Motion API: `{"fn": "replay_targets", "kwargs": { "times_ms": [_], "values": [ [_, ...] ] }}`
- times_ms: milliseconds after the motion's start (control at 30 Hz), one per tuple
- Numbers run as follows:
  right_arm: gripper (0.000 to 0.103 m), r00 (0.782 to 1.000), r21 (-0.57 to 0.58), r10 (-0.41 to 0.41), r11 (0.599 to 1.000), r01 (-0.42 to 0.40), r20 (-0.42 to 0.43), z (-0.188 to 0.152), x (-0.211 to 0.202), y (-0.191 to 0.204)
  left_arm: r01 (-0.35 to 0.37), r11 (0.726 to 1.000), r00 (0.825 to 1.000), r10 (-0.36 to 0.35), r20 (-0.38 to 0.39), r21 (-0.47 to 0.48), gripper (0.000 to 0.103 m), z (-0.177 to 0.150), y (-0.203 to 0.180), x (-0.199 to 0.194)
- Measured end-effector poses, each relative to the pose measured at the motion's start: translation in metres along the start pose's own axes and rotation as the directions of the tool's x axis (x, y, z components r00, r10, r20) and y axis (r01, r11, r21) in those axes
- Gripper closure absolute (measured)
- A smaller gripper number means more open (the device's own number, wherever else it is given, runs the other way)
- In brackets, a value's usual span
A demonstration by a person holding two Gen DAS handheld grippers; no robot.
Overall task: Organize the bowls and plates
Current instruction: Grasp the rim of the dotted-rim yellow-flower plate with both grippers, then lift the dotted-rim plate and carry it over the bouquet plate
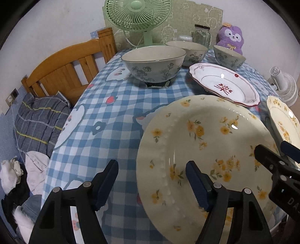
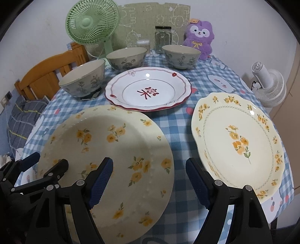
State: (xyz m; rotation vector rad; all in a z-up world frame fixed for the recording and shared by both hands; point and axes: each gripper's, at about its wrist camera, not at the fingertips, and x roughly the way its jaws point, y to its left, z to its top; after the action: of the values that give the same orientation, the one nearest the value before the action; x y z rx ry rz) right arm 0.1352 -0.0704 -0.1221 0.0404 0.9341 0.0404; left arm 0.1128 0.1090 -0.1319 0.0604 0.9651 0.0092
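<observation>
A cream plate with yellow flowers and a beaded rim (image 1: 206, 140) (image 2: 116, 142) lies nearest on the blue check tablecloth. My left gripper (image 1: 151, 184) (image 2: 46, 161) is open astride its left rim, one finger over the plate and one over the cloth. My right gripper (image 2: 150, 182) (image 1: 275, 150) is open above its right rim, beside a scalloped cream plate (image 2: 238, 142) (image 1: 283, 120). Behind lie a white plate with a red rim (image 2: 148, 90) (image 1: 225, 84) and three floral bowls (image 2: 82, 80) (image 2: 125, 58) (image 2: 180, 56). Neither gripper holds anything.
At the table's back stand a green fan (image 1: 138, 16), a glass jar (image 1: 201, 35) and a purple plush toy (image 1: 231, 37). A white fan (image 2: 268, 88) is off the right edge. A wooden headboard (image 1: 61, 71) and bedding (image 1: 37, 120) lie left of the table.
</observation>
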Motion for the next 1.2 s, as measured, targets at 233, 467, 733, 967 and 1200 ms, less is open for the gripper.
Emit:
{"fn": "replay_targets", "kwargs": {
  "times_ms": [233, 467, 733, 967, 1200],
  "values": [
    [0.024, 0.999, -0.003, -0.033, 0.999, 0.033, -0.027, 0.001, 0.015, -0.003, 0.027, 1.000, 1.000, -0.027, 0.006, -0.001, 0.033, 0.006, -0.002, 0.004],
    [0.034, 0.998, -0.013, -0.028, 1.000, 0.028, -0.060, 0.000, 0.024, -0.002, 0.065, 0.998, 0.998, -0.065, 0.001, -0.027, 0.045, 0.007, -0.006, 0.006],
    [0.045, 0.998, -0.048, -0.031, 0.998, 0.029, -0.055, 0.003, 0.025, 0.005, 0.050, 0.998, 0.999, -0.050, 0.017, -0.033, 0.051, 0.006, -0.005, 0.004],
    [0.047, 0.998, -0.040, -0.038, 0.999, 0.036, -0.053, 0.002, 0.024, 0.004, 0.033, 0.999, 0.999, -0.032, 0.016, -0.041, 0.052, 0.005, -0.005, 0.002],
    [0.049, 0.998, -0.030, -0.038, 0.999, 0.036, -0.056, -0.002, 0.020, 0.002, 0.033, 0.998, 0.999, -0.032, 0.016, -0.052, 0.055, 0.002, -0.005, -0.003]
  ]
}}
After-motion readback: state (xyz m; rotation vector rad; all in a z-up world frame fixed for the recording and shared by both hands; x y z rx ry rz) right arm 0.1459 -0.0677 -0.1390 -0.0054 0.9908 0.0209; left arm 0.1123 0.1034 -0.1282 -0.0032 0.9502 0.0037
